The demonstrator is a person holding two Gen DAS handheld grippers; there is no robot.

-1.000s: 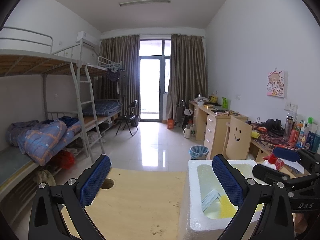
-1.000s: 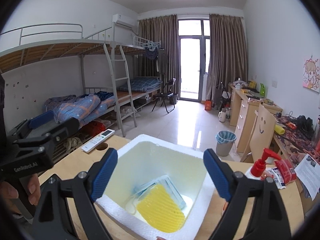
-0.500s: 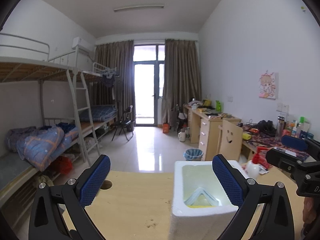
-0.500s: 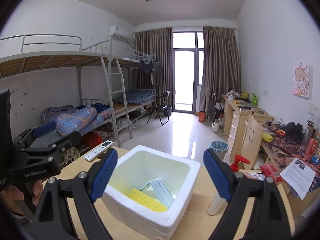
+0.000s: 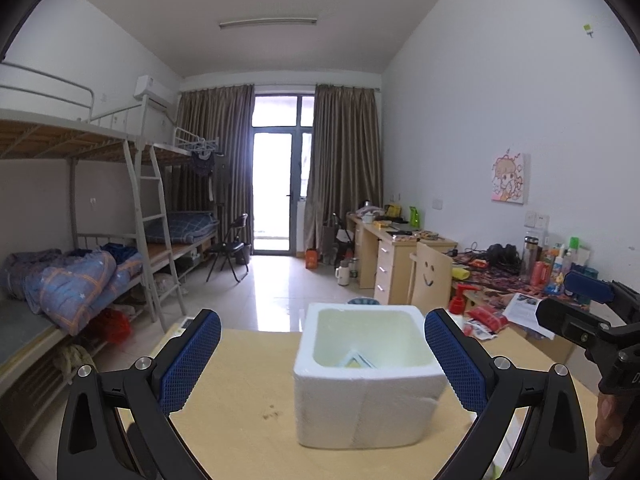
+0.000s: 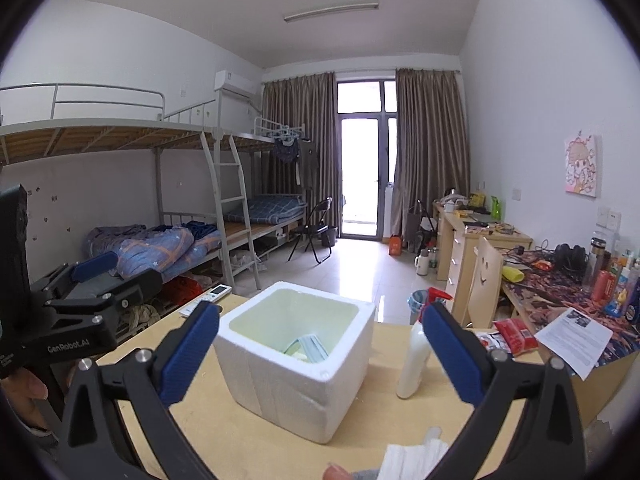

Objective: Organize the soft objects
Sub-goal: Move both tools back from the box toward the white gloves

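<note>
Box: one foam box (image 5: 370, 376) on table (image 5: 240, 412), soft items (image 6: 308, 347) inside.
Bottle: one (image 6: 414, 356), 3 o'clock of box.
Left gripper (image 5: 320, 364): fingers apart, empty.
Right gripper (image 6: 320, 356): fingers apart, empty.

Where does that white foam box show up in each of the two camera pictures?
Left wrist view: the white foam box sits on the wooden table, just right of centre, low in the picture.
Right wrist view: the box stands at lower centre, turned corner-on.
Shared landmark: the chair with a smiley face stands behind the box in both.
</note>
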